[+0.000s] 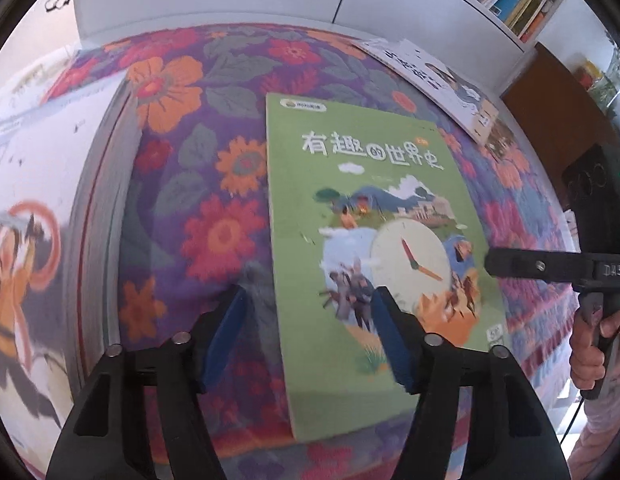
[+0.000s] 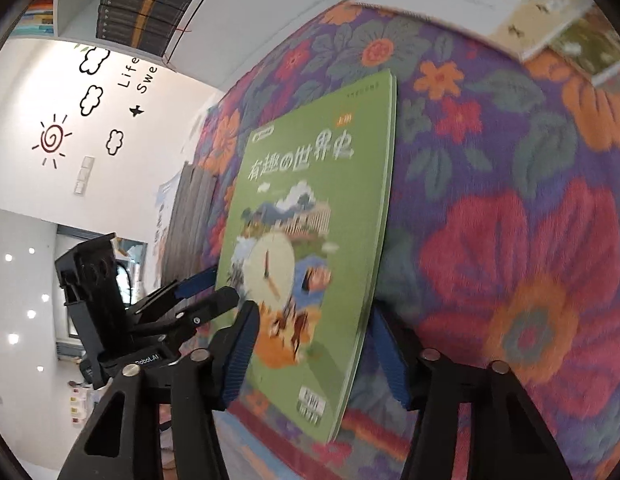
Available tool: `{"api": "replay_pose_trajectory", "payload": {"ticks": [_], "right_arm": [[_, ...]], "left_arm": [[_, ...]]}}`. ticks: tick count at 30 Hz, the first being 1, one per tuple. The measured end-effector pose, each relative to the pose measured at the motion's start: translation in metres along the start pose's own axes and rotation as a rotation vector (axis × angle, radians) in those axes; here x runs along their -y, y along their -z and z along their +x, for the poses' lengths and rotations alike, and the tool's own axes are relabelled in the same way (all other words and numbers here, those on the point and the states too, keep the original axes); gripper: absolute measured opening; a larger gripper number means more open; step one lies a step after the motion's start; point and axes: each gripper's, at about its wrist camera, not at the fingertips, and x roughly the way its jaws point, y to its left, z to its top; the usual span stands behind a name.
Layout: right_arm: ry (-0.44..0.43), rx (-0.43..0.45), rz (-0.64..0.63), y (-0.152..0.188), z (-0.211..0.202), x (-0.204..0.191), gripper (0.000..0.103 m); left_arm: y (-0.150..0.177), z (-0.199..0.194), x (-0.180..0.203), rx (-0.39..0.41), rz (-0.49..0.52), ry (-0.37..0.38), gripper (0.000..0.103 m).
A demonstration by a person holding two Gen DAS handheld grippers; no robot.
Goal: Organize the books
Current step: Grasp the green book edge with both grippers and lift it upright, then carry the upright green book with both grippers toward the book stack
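Left wrist view: my left claw (image 1: 310, 340) straddles the left edge of the green book (image 1: 374, 248), which lies flat on the floral tabletop (image 1: 198, 184); its blue pads look clear of the cover, so it grips nothing. If the pads close flat, they may skid off. My right claw (image 1: 506, 264) enters at 3 o'clock, tips hidden.

Right wrist view: my right claw (image 2: 310, 352) brackets the book's right edge (image 2: 362, 320). Contact is blurred; I cannot tell.

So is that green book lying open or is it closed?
Closed. The green book lies flat on the flowered cloth with its front cover up, title and clock picture showing, and no inside pages spread out.
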Motion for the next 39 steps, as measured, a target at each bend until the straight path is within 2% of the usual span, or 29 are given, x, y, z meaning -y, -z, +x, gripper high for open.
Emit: {"api": "replay_pose_trajectory", "payload": {"ticks": [2, 4, 7, 9, 13, 20, 24, 26, 29, 32, 36, 39], "right_arm": [[0.039, 0.042, -0.019, -0.004, 0.001, -0.001, 0.037], [0.071, 0.079, -0.032, -0.005, 0.003, -0.001, 0.021], [0.044, 0.089, -0.031, -0.006, -0.002, 0.01, 0.02], [0.029, 0.1, -0.006, -0.005, -0.005, 0.015, 0.021], [0.105, 0.125, -0.095, -0.002, -0.008, -0.002, 0.022], [0.093, 0.13, -0.121, -0.003, -0.013, -0.011, 0.022], [0.119, 0.087, -0.113, -0.003, 0.0, -0.006, 0.022], [0.06, 0.086, -0.089, -0.005, 0.0, 0.003, 0.022], [-0.022, 0.043, -0.095, -0.012, 0.0, 0.014, 0.022], [-0.078, 0.049, -0.035, -0.013, 0.0, 0.025, 0.021], [0.027, 0.068, -0.112, -0.007, -0.003, 0.002, 0.021], [0.031, 0.068, -0.125, -0.006, -0.008, -0.006, 0.021]], "left_arm": [[-0.001, -0.001, -0.004, 0.003, -0.042, 0.009, 0.057], [-0.003, 0.0, -0.006, 0.011, -0.058, 0.015, 0.055], [-0.005, 0.0, -0.004, 0.018, -0.068, 0.002, 0.052], [-0.007, 0.0, 0.0, 0.007, -0.078, 0.042, 0.051], [-0.009, -0.002, 0.0, -0.009, -0.073, 0.033, 0.05], [-0.012, -0.004, -0.006, -0.013, -0.092, 0.058, 0.05], [-0.01, 0.001, -0.012, 0.005, -0.081, 0.084, 0.05], [-0.01, -0.001, -0.019, 0.015, -0.101, 0.072, 0.032], [-0.011, 0.0, -0.033, 0.025, -0.176, 0.122, 0.027], [-0.013, -0.001, -0.028, 0.021, -0.172, 0.096, 0.027], [-0.015, -0.004, -0.024, 0.013, -0.164, 0.062, 0.027], [-0.015, -0.011, -0.021, 0.025, -0.153, 0.055, 0.027]]}}
